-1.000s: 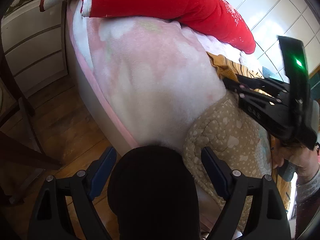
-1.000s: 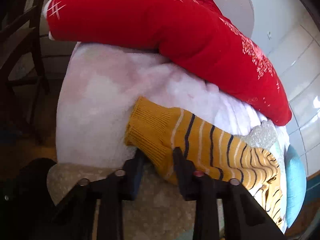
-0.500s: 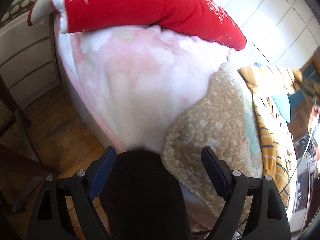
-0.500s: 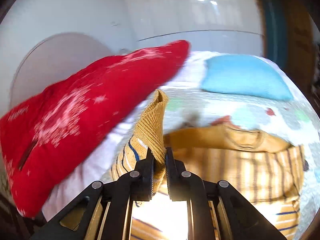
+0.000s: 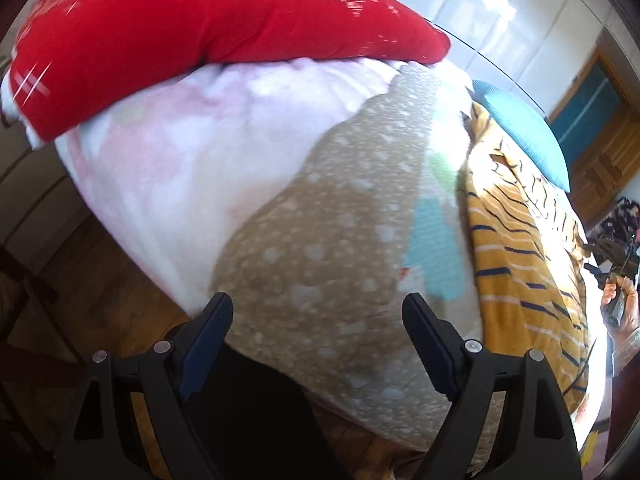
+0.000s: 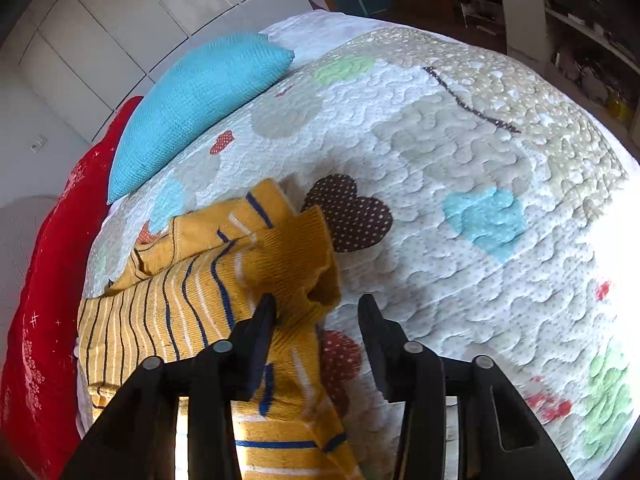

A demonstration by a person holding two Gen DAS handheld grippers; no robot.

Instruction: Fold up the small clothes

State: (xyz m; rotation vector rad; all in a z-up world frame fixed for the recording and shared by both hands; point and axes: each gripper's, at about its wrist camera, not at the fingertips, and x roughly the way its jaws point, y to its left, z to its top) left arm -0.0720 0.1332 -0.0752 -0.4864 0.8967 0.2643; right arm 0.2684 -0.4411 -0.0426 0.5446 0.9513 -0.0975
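Observation:
A mustard-yellow knit sweater (image 6: 192,300) with navy and white stripes lies on the quilted bedspread (image 6: 460,152). One sleeve is folded over its body, with the ribbed cuff (image 6: 296,260) lying just in front of my right gripper (image 6: 316,312). The right gripper is open and the cuff rests loose between and past its fingers. My left gripper (image 5: 316,312) is open and empty at the bed's edge, over the beige dotted part of the quilt (image 5: 332,248). The sweater (image 5: 524,256) shows at the right in the left wrist view, with my right gripper (image 5: 614,256) beyond it.
A red pillow (image 5: 208,24) lies on a pink-white blanket (image 5: 180,152) at the head of the bed. A blue cushion (image 6: 200,100) lies beside the sweater. Wooden floor (image 5: 80,280) and a chair lie left of the bed. Shelves (image 6: 560,8) stand beyond the far side.
My right gripper carried the sleeve cuff across over the sweater's body, then opened and let it go. My left gripper swung right along the bed's edge, staying open.

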